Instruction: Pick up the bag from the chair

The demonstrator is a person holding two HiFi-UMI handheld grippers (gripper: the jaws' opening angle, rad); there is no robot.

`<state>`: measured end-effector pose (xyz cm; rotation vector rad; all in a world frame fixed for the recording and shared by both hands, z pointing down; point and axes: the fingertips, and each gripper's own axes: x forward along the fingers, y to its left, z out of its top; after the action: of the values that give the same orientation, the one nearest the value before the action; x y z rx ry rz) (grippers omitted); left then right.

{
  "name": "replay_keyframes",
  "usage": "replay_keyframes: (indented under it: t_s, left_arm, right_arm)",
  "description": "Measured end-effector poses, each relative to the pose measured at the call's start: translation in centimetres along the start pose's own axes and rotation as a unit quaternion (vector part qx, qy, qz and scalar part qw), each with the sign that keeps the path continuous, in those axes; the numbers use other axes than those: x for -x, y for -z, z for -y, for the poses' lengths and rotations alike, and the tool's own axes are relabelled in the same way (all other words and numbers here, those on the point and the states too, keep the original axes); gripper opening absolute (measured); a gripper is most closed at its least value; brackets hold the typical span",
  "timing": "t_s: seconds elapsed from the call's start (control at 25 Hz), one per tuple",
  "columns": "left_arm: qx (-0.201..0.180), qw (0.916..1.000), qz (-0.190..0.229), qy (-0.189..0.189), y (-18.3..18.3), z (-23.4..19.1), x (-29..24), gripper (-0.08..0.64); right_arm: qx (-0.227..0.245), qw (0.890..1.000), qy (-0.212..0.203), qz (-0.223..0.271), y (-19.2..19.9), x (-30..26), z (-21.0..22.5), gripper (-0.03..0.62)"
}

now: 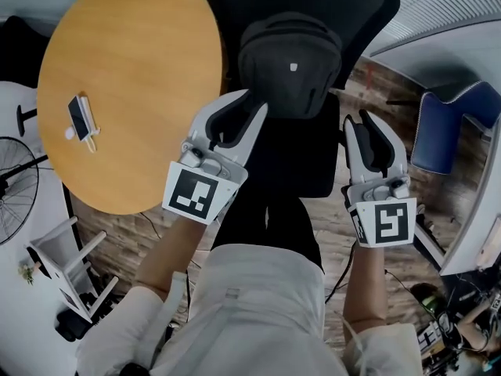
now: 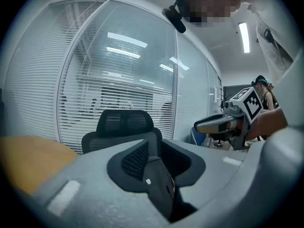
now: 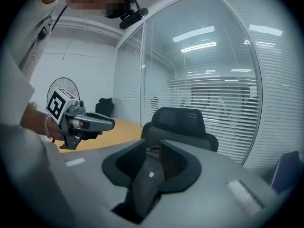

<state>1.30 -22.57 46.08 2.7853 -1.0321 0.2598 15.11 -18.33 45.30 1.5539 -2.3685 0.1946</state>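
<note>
The black backpack (image 1: 290, 65) is stood upright on the office chair (image 1: 305, 171), beside the round desk (image 1: 133, 84). The left gripper (image 1: 244, 110) and the right gripper (image 1: 366, 124) are held near it, one at each side, with jaws apart and nothing clamped.

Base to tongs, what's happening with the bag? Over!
Left tongs open, empty. Right tongs open, empty. Bag on chair, not grabbed, just ahead of both. Nothing in the way.

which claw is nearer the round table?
Left. The left claw is by the table's right edge in the head view, beside the bag; the right claw is on the bag's far side.
</note>
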Motion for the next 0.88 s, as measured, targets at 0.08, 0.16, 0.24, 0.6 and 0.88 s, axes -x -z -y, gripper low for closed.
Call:
replay_keyframes:
  t_s: [0.08, 0.16, 0.24, 0.6, 0.88]
  left_arm:
    - [0.003, 1.0000, -0.007, -0.003, 1.1, -0.5, -0.7, 0.091]
    - [0.005, 0.9998, -0.016, -0.004, 2.1, -1.2, -1.3, 0.095]
    - [0.004, 0.9998, -0.020, -0.004, 2.9, -1.7, -2.2, 0.100]
    - [0.012, 0.9989, -0.043, -0.012, 7.4, -4.2, -5.2, 0.135]
    - [0.021, 0.9980, -0.054, -0.023, 10.1, -5.8, -7.1, 0.163]
  right_arm:
    - [-0.002, 1.000, -0.001, -0.005, 1.0, -0.8, 0.5, 0.091]
    - [-0.003, 1.000, 0.000, -0.008, 1.8, -1.7, 0.9, 0.092]
    - [-0.005, 1.000, 0.000, -0.011, 2.6, -2.5, 1.3, 0.095]
    - [-0.011, 0.999, -0.005, -0.031, 6.8, -6.2, 3.0, 0.109]
    - [-0.011, 0.999, -0.003, -0.039, 9.4, -8.5, 4.5, 0.158]
